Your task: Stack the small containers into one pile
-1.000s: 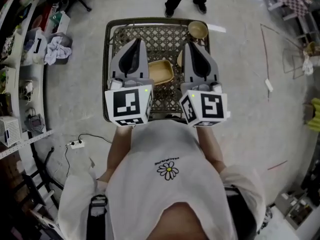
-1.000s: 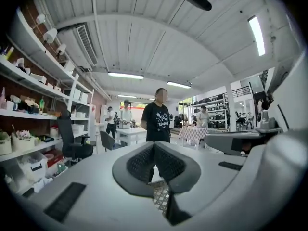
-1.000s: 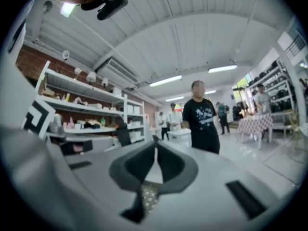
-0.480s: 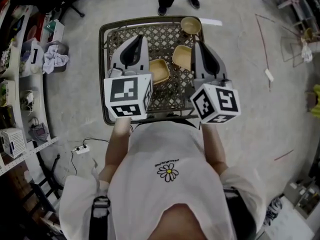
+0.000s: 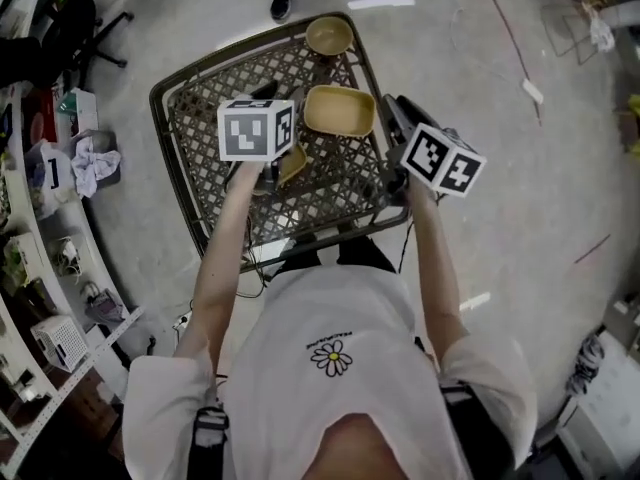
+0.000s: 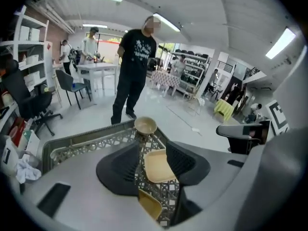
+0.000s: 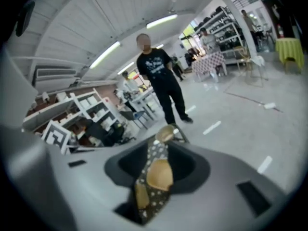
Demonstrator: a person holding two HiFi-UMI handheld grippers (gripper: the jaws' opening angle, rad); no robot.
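— What is the left claw (image 6: 152, 143) doing?

— Its jaws are spreading apart, and the pads press on nothing. Through the gap you see only the lattice counter (image 6: 72, 141) below it and the containers lying there.

— And the right claw (image 7: 160, 147)?

— The same: its jaws are opening and nothing is pinched. In the head view it hangs over the counter's right edge, while the left one hangs over the middle.

— Where are the containers?

— Nearest the left claw is a small yellow dish (image 6: 149, 205), partly hidden under that claw's marker cube in the head view. Just beyond it lies a rectangular tray (image 6: 155, 167), tan and shallow, sitting flat on the lattice between the two claws. Farther out, near the counter's far corner, stands a round bowl (image 6: 145, 125), apart from the tray.

— So no pile?

— None. All three rest separately on the counter, roughly in a line leading away from the claws.

— Anything beyond the counter?

— A person (image 6: 132, 66) in dark clothes stands on the floor just past the far edge.
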